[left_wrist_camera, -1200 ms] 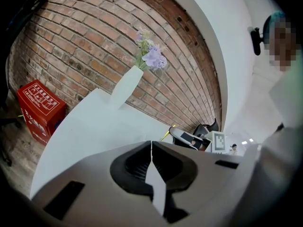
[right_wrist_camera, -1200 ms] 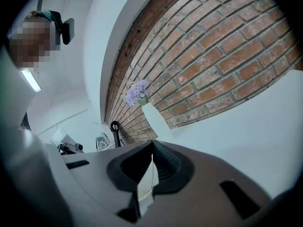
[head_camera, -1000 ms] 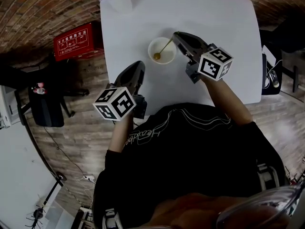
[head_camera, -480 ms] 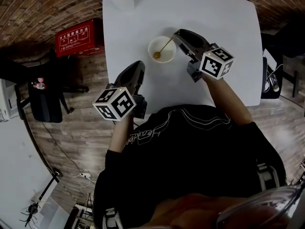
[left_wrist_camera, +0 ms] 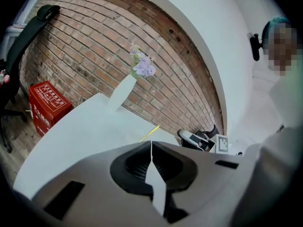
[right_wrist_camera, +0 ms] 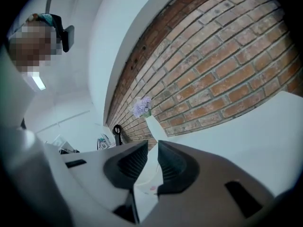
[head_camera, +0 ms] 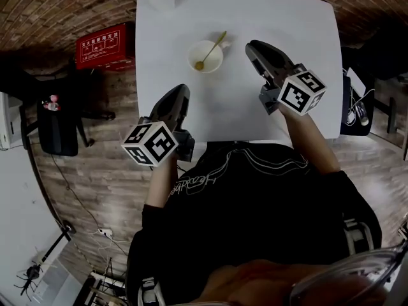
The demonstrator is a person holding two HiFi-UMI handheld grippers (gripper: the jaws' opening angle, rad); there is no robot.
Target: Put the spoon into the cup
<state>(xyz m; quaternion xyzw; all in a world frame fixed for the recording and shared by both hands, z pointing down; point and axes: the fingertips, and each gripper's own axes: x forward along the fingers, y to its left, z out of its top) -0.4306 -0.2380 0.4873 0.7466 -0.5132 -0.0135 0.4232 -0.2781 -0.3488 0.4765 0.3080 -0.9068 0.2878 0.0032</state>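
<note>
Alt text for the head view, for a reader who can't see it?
A thin gold spoon leans in a round white cup on a white square table, seen from above. The left claw and right claw sit nearer the person, clear of the cup; the right's empty jaws are closing.

- Table (head_camera: 236, 18): plain white, no pattern.
- Cup (head_camera: 191, 57): cream-white.
- Spoon (head_camera: 213, 48): brassy gold along its whole length.
- Box (head_camera: 105, 45): bright red with white lettering on top.
- Wall (left_wrist_camera: 94, 46): red-brown brick, courses outlined in pale grey mortar.
- Vase (left_wrist_camera: 122, 92): white.
- Flowers (left_wrist_camera: 143, 68): pale lilac, with thin greenish stems.
- Floor (head_camera: 89, 171): grey-brown wood-grain planks.
- Chair (head_camera: 57, 139): black.
- Person's top (head_camera: 255, 203): black with thin white outline script across the chest.
</note>
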